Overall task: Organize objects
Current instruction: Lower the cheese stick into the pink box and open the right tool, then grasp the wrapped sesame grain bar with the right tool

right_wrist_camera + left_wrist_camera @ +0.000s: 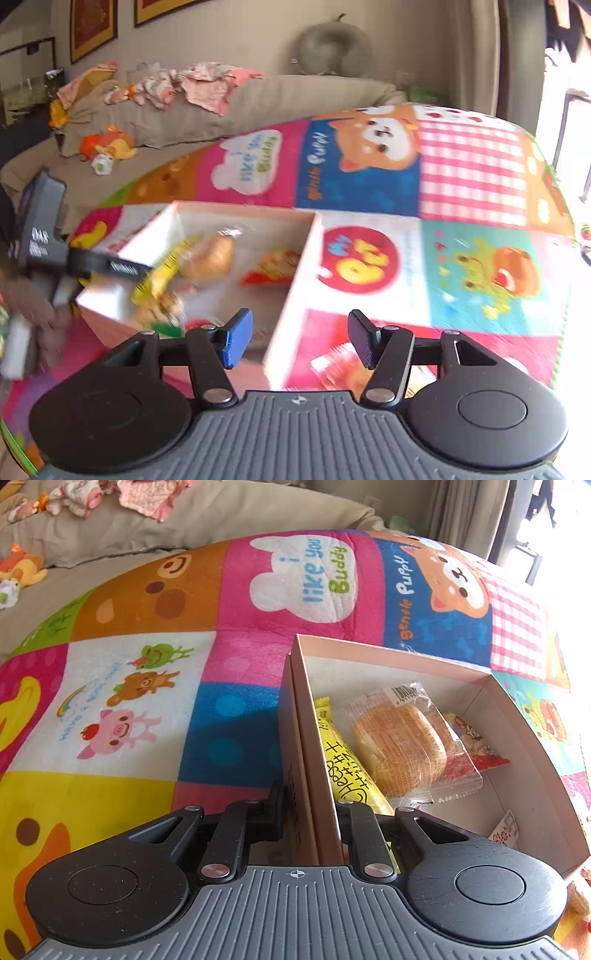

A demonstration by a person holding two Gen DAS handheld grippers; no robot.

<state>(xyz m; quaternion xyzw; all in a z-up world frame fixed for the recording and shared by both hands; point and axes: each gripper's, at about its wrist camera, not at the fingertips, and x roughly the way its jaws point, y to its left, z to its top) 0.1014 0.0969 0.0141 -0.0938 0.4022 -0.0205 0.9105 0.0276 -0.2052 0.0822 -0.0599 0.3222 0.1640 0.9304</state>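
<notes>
Left hand-held gripper (312, 812) clamps box wall (314, 738); right (301, 338) open.

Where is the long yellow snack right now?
In the left wrist view, the yellow snack lies inside the box, along its left wall, beside the clear-wrapped cake.

My right wrist view is smeared by motion: the snack packets (192, 266) in the box (295, 280) are only yellow and orange streaks, their print unreadable. My right gripper's finger (364, 341) covers part of a packet on the mat (343, 369), so I cannot name it. In my left wrist view, a white label (505, 829) is cut off by the gripper body.
</notes>
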